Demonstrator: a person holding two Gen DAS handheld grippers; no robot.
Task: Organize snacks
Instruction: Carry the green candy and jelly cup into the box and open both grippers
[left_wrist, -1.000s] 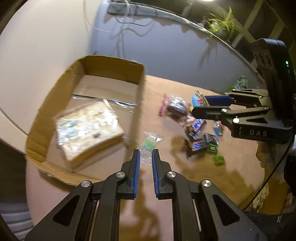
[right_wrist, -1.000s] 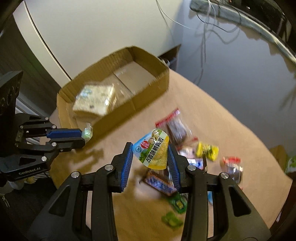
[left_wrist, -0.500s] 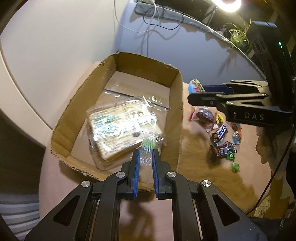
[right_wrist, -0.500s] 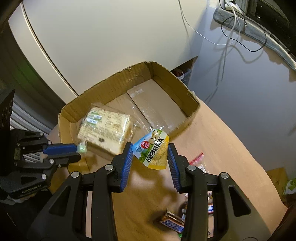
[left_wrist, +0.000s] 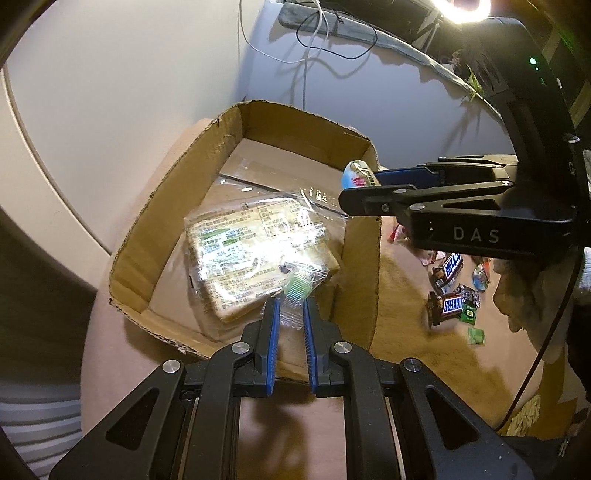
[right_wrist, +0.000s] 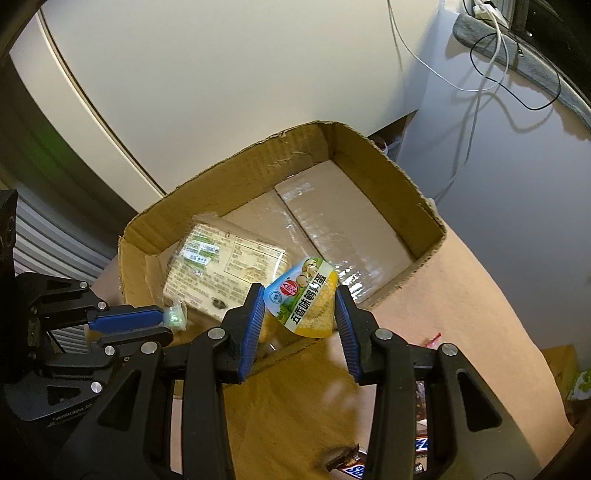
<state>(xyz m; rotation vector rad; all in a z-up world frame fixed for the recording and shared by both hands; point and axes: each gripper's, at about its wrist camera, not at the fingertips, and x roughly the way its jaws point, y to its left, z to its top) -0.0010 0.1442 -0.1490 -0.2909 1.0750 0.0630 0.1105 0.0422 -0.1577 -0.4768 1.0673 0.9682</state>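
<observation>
the left gripper (left_wrist: 290, 308) pinches a small green candy packet (left_wrist: 295, 291) and the right gripper (right_wrist: 300, 301) clamps a yellow snack pouch (right_wrist: 304, 297) (both above the cardboard box (right_wrist: 236, 173)).

A pale cream wall panel (right_wrist: 207, 74) with a thin dark curved seam is filling the far left of both views. Beside it, to the right, a smooth bluish-grey wall (left_wrist: 369, 92) is catching long soft shadows. A grey stone-like ledge (right_wrist: 517, 51) is running along the top of that wall, and thin white and black cables (left_wrist: 314, 40) are hanging down from it. A bright ring-shaped lamp (left_wrist: 465, 9) is glowing at the far top right. A light tan tabletop (left_wrist: 424, 369) is spreading across the near ground. Grey horizontal slats (right_wrist: 48, 243) are showing at the left.
</observation>
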